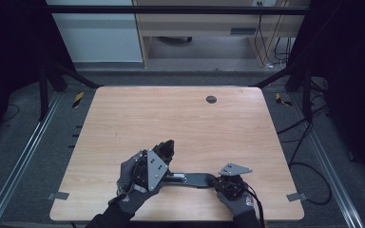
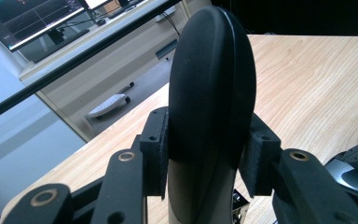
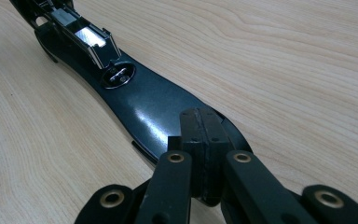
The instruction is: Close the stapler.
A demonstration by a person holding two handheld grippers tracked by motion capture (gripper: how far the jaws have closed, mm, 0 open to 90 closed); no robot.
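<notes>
- One wooden table (image 1: 180,123) fills my high view; it has one small dark round fitting (image 1: 211,99) near its far edge, right of centre.
- One long black object (image 1: 195,179) lies on the table near the near edge, between my two hands; I take it for an opened stapler, though I cannot be sure; in the right gripper view it (image 3: 140,102) shows a flat glossy arm with one shiny metal channel (image 3: 86,39) and one round metal plate (image 3: 120,74); its far end is cut off at the top corner.
- Two gloved hands, one per gripper; my left hand (image 1: 135,183) and my right hand (image 1: 235,199) come in from the bottom, wrists cut off.
- Two grippers; the left gripper (image 1: 164,151) pinches a rounded black part (image 2: 212,93) of the object, one pad pressed on each side; that part blocks much of the left gripper view.
- The right gripper (image 3: 204,140) has its pads pressed together over the near end of the flat arm; whether they nip its edge or merely rest on it, I cannot tell.
</notes>
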